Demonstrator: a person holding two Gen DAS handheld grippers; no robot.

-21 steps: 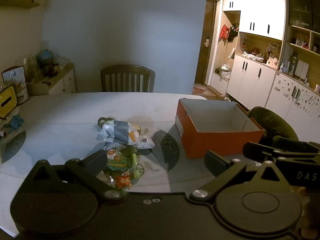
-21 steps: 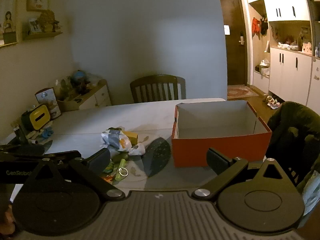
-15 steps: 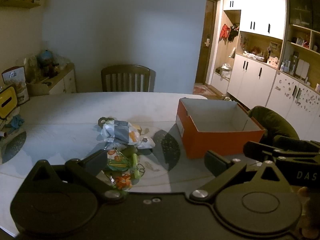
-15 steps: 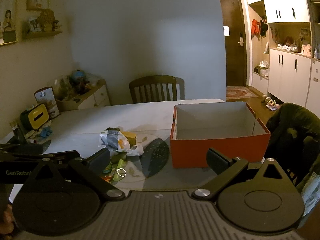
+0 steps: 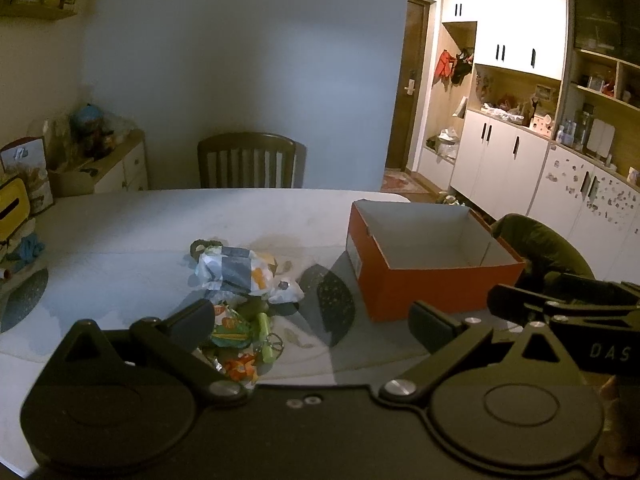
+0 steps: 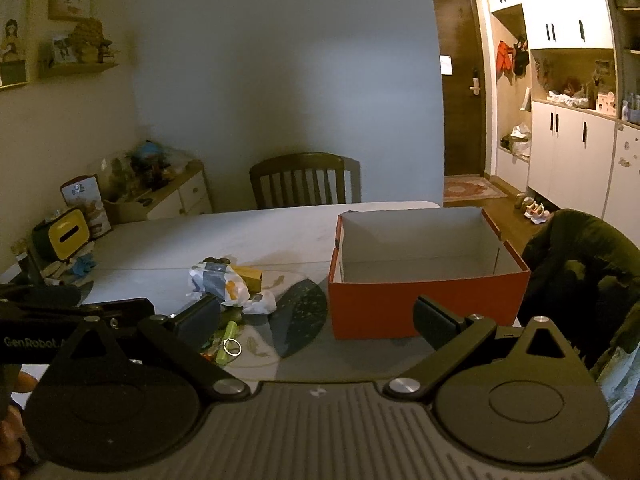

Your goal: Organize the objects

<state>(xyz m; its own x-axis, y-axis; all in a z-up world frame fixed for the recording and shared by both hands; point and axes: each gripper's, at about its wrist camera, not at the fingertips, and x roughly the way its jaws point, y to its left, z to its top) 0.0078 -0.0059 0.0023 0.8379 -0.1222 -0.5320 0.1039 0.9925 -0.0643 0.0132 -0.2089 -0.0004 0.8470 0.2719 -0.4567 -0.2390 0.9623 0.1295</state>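
Both tongs spread, empty. Orange box (image 6: 424, 308) empty; loose crinkly packets (image 5: 234, 270) left of box may slip, scatter.

Legible text, two items only. Left wrist view: letters "DAS" in pale print on the body of the right claw (image 5: 560, 308), cut off at the frame edge. Right wrist view: "GenRobot." on the body of the left claw (image 6: 76, 312), also cut off. Orange box (image 5: 420, 284) side label unreadable.
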